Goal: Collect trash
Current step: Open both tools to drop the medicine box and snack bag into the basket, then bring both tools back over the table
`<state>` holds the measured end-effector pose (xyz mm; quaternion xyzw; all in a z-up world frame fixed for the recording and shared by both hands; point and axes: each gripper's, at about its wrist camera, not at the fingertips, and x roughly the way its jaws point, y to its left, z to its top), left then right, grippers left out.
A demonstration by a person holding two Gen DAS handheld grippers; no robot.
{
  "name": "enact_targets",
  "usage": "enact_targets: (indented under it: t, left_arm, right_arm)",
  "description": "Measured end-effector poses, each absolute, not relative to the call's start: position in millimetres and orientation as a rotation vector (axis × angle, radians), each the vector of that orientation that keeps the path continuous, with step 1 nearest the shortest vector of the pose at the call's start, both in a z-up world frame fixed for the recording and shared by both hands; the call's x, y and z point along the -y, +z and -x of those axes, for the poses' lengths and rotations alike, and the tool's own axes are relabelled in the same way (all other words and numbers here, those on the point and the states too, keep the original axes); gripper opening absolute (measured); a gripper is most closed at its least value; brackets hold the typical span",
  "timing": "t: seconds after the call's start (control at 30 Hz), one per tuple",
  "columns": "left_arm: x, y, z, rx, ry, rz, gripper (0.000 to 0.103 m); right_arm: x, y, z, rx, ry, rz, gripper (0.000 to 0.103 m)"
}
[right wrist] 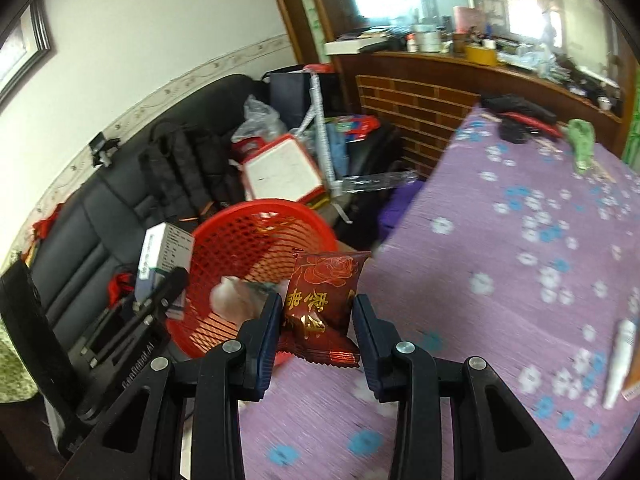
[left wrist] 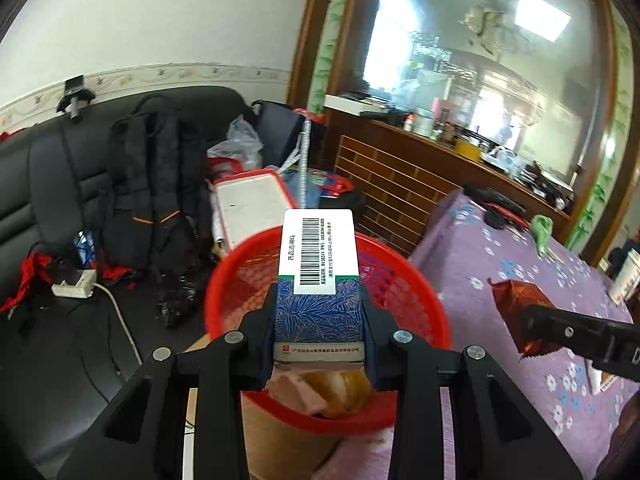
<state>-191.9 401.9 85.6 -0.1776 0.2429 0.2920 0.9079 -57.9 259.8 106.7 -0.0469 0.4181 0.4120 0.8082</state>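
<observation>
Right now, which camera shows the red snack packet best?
The right wrist view: the red snack packet fills the right gripper, label readable. The left wrist view shows it only small, edge-on, partly hidden.
</observation>
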Motion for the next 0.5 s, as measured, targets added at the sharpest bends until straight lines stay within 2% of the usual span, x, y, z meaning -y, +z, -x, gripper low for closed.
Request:
enact_targets:
  t: [0.13,0.17,0.2,0.27,0.5]
  left_arm:
    - [-415.4,82.4,191.2,-0.507,0.617,0.387,0.033]
    - [-416.6,82.1,190.5,-0.51,0.617,0.388,0.035]
    - [-418.6,80.8,188.6,-0.521,0.616,0.396,0.05]
    - [-420.1,79.9,187.9,-0.522,0.607,0.415,0.068]
    - [-394.6,85.3,180.1,-0.52,0.552,0.385,0.068]
  right_arm:
    - [-291.5,100.5,46.8,-0.933,0.933,0.061,0.043]
    - [-296.6,98.8,43.2,-0.947,0.947,0.053,0.048]
    - [-300.1,96.6,39.1,-0.962,0.95,0.045,0.049]
    - [-293.1,95.9,33.7,-0.965,0.932,0.014,0.049]
    - [-220.4,104.5,26.0,-0.926,0.84,-0.035,0.051]
